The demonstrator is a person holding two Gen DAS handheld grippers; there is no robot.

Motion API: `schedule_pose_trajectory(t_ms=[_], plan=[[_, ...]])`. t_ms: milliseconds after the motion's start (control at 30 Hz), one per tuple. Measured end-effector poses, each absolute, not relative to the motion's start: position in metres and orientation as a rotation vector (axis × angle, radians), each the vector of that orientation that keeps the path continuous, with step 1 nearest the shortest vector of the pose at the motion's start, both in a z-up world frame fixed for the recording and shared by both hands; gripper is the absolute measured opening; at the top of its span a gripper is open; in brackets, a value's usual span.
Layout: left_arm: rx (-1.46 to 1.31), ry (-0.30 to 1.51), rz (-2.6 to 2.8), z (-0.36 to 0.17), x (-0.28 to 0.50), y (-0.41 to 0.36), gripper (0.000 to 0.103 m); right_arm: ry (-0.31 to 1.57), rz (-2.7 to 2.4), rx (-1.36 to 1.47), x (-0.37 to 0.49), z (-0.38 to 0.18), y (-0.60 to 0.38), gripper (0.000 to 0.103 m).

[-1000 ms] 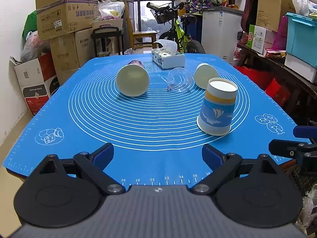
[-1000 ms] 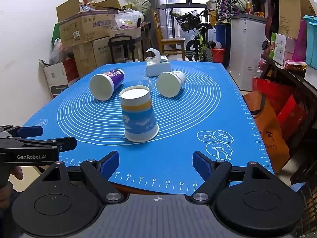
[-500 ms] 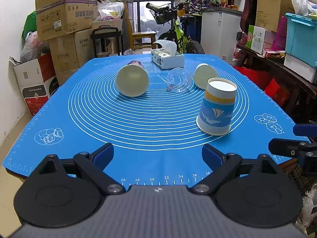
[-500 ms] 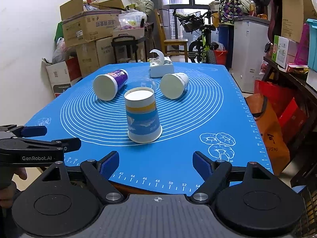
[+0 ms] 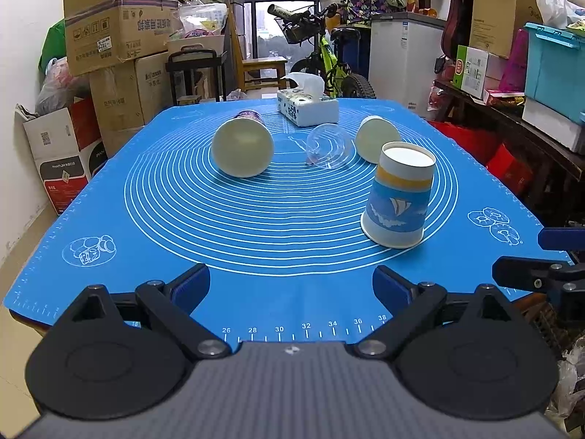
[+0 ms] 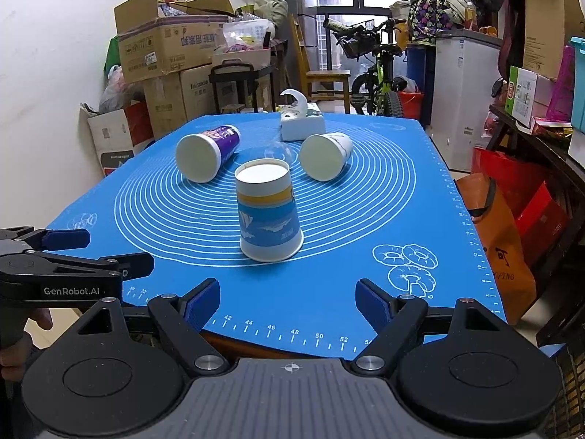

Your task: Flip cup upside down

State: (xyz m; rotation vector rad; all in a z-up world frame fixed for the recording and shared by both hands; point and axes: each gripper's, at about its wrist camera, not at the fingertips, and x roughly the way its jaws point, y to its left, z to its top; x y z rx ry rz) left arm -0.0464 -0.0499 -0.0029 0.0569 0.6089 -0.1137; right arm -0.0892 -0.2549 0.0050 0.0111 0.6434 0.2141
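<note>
Blue sailboat cup stands mouth-down on the blue mat, base up, roughly mid-bench toward the near edge. By the look of it, it is already inverted. Three more cups lie on their sides further back toward the far edge: purple cup, clear cup and white cup, w/ a tissue box behind them near the far edge.

Left hand-held gripper is wide open, nothing in it, back at the near edge. Right hand-held gripper is likewise spread wide and empty, also at the near edge, pointing at the sailboat cup, clear of it.

Handling, as a guess: paper cups are v. light, thin-walled, and crush if squeezed hard. A lying cup will probably roll when nudged. Best hold is likely across the body mid-height, jaws either side, light squeeze; the rolled rim is the stiffer part. The clear cup looks like smooth plastic, prob. slippery, and its outline is hard to read against the mat. Can't tell which lying cup is next; white cup sits closest to the right gripper's side.
</note>
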Motion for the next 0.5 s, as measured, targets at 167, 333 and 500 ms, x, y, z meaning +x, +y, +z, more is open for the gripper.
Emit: schedule_pose_trajectory(t_ms=[167, 333, 500], plan=[[0.057, 0.609, -0.114, -0.0029, -0.0465, -0.0500, 0.095, 0.649, 0.214, 0.008, -0.0881, 0.0044, -0.2545, 0.084], [0.056, 0.609, -0.115, -0.0029, -0.0465, -0.0500, 0.095, 0.651, 0.214, 0.005, -0.0877, 0.0038, -0.2540, 0.084], [0.056, 0.610, -0.115, -0.0029, -0.0463, -0.0498, 0.096, 0.653, 0.215, 0.004, -0.0869, 0.0032, -0.2537, 0.084]])
